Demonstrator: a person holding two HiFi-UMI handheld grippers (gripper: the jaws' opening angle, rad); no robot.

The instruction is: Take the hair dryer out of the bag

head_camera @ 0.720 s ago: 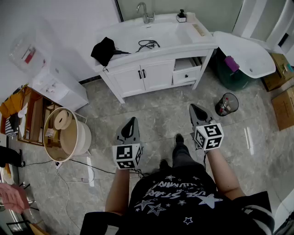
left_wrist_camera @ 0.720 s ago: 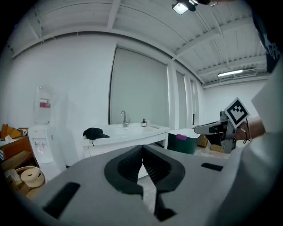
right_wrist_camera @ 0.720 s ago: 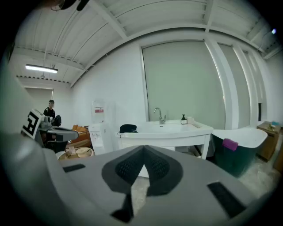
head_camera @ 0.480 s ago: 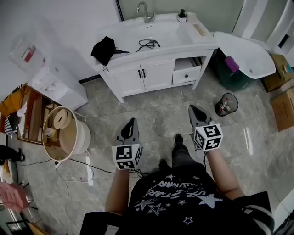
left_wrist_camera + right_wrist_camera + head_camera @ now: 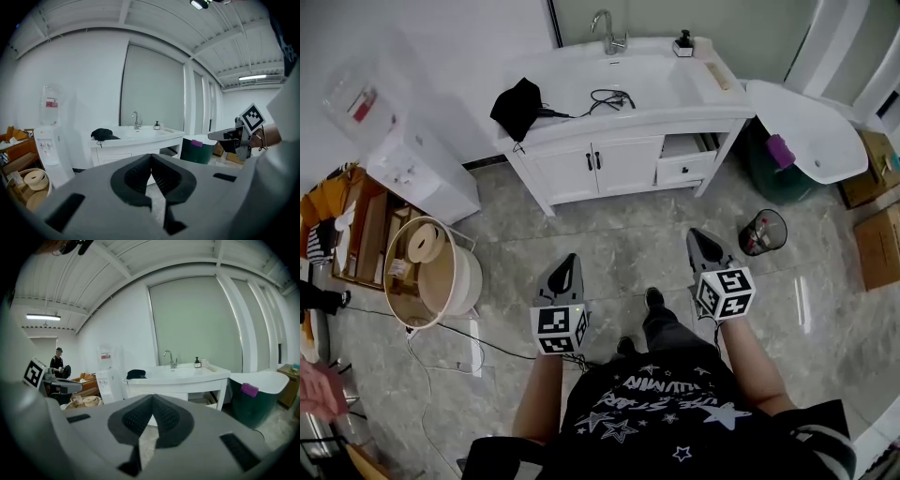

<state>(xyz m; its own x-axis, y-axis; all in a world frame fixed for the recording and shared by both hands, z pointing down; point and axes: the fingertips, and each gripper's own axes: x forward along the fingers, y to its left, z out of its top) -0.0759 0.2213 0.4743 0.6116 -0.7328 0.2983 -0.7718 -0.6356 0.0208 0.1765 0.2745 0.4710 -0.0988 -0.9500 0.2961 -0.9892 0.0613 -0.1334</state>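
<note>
A black bag lies on the left end of the white vanity counter, and a black cord runs from it into the basin. The hair dryer itself is hidden. The bag also shows small in the left gripper view and the right gripper view. My left gripper and right gripper hover side by side over the floor, well short of the vanity. Both are shut and empty, as seen at the left gripper and the right gripper.
A water dispenser stands left of the vanity, with a round tub holding a paper roll nearer. A cable trails on the floor. To the right are a mesh waste bin, a white bathtub and cardboard boxes.
The person has stepped a little towards the vanity, so the scene has shifted slightly in the head view. Both grippers stay shut and side by side.
</note>
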